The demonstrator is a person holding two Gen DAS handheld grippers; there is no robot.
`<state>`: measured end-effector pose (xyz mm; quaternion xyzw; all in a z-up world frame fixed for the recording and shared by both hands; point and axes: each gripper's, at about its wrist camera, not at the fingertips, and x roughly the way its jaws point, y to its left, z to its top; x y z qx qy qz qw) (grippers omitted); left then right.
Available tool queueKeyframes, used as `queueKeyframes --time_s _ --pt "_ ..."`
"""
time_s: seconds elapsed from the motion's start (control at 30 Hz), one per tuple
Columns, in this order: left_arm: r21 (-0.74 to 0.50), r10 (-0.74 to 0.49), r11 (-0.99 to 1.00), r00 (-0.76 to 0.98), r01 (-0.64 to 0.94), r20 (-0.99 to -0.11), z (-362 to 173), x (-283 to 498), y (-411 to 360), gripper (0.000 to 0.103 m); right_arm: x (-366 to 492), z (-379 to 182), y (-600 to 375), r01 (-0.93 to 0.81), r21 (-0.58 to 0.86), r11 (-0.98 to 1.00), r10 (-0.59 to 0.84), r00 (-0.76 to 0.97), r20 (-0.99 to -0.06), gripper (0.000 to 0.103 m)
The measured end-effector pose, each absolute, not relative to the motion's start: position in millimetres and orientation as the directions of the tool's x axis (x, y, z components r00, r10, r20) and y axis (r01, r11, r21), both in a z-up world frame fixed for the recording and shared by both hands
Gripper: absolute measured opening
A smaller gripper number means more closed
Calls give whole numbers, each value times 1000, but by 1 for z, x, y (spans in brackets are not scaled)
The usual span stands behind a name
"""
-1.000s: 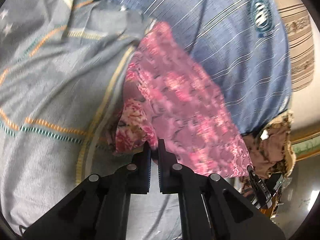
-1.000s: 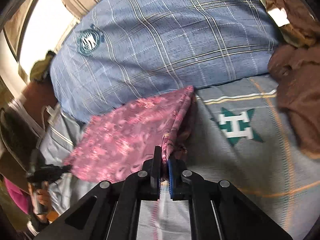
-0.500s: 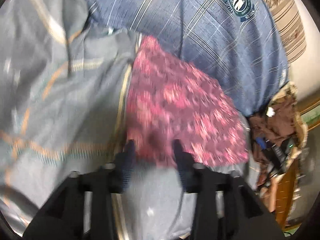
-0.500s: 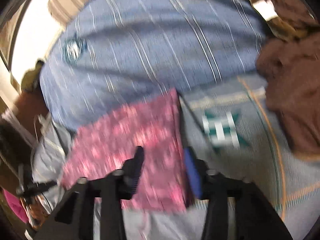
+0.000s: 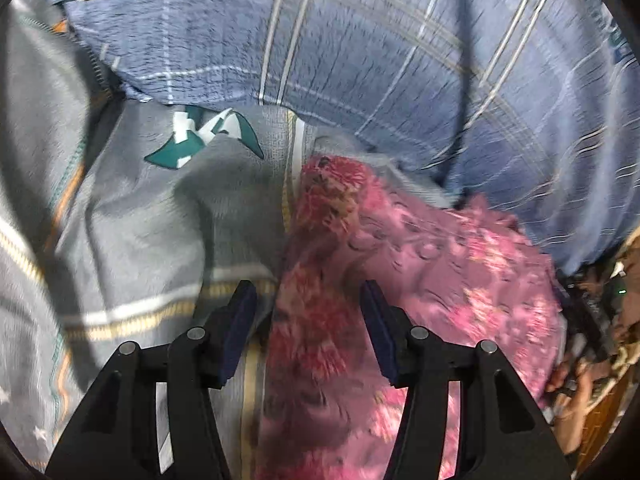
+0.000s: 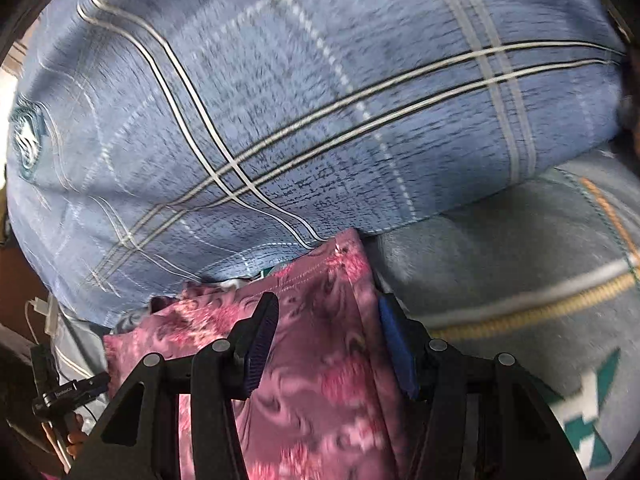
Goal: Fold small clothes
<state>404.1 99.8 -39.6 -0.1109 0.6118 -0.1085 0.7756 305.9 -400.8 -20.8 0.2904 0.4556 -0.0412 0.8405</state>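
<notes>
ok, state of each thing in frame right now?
pink floral garment: folded, lying on the bedsheet, its far corner against the pillow
left gripper: open, over the garment's edge, not gripping
right gripper: open, above the garment, not gripping
blue plaid pillow: resting on the bed behind the garment
grey bedsheet: wrinkled

A second ago both grippers were pinched shut on the pink cloth (image 5: pixel 420 280); now the left gripper (image 5: pixel 308 320) and the right gripper (image 6: pixel 328 332) stand parted, pads clear of the fabric. The cloth, then held up by two corners, now lies slack on the grey sheet (image 5: pixel 152 240) against the blue pillow (image 6: pixel 300 100). Both views have closed in on the pillow, though blur makes the cloth's exact lie uncertain.
</notes>
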Motion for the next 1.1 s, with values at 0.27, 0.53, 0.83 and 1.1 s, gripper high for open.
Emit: queueKeyframes --time_s 0.27,0.53,0.83,1.1 --pt "-330 -317 944 358 25 -879 -29 412 97 6 295 26 -391 168 423 891 182 720 -670 5" --pt "-264 -235 964 342 -39 -910 -38 411 103 7 303 -23 -407 354 297 887 57 554 -830 21" --pt "-362 -404 915 404 180 -820 6 323 72 37 244 35 -327 45 467 883 302 708 -639 24" --pt "-244 -309 947 381 209 -872 -27 315 37 38 233 -24 -318 88 419 904 266 652 -710 19"
